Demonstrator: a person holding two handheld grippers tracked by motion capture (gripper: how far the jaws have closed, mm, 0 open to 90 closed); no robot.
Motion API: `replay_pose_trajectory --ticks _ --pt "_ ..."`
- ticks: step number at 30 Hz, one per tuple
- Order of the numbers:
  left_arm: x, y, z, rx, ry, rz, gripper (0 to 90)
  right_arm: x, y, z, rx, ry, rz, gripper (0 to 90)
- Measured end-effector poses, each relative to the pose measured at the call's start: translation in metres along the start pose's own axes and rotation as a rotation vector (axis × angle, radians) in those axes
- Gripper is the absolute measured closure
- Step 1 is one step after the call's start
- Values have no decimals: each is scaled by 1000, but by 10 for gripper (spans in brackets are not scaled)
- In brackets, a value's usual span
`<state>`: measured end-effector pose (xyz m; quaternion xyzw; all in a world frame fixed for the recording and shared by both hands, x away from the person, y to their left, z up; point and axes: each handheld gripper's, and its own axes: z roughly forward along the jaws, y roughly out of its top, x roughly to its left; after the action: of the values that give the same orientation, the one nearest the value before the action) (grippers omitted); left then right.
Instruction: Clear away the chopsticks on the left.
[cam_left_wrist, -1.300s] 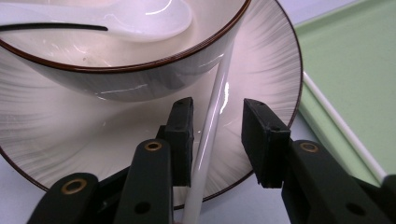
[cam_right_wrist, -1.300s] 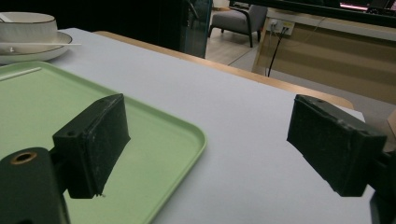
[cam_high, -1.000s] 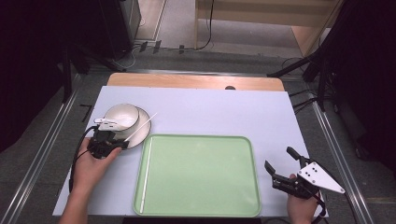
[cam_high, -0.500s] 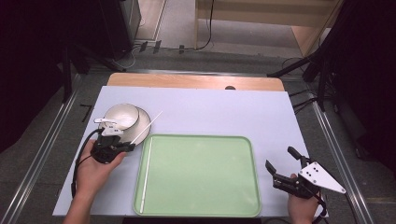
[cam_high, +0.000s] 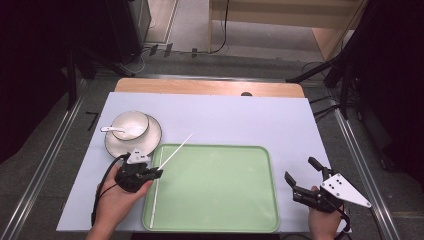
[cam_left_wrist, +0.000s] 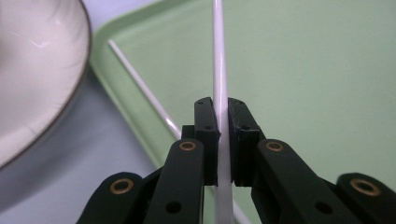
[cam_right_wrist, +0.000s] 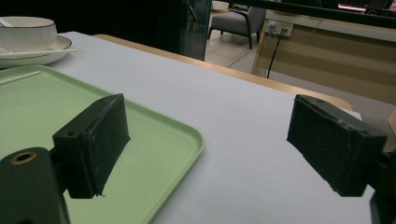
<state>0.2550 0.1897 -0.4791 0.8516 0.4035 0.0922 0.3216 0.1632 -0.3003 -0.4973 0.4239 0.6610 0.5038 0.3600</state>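
Since the earlier frames, we see the left tool (cam_high: 150, 174) has drawn back from the white ceramic bowl (cam_high: 130, 125) and saucer (cam_high: 150, 137) to the near left edge of the pale green plastic tray (cam_high: 225, 200), clamped on a thin white chopstick (cam_left_wrist: 218, 70) that angles up over the tray. A second white chopstick (cam_high: 155, 190) lies along the tray's left rim. The right tool (cam_high: 306, 180) rests unmoved, jaws wide apart and empty, on the lilac-covered bench (cam_high: 240, 120). In the left gripper view, the held chopstick's ends are cut off.

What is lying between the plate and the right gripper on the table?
The green tray, with one white chopstick along its left edge, as the high view shows.
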Motion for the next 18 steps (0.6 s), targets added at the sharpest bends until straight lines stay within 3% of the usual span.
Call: replay_pose_trajectory --ticks 5,10,18 --pt "-18 -5 5 13 -18 -14 848 0 0 0 1 0 0 131" --pt "-28 -9 15 30 -53 -44 848 0 0 0 -3 2 2 131" --pt "-43 -11 30 67 -80 -47 848 -1 0 0 -2 3 4 131"
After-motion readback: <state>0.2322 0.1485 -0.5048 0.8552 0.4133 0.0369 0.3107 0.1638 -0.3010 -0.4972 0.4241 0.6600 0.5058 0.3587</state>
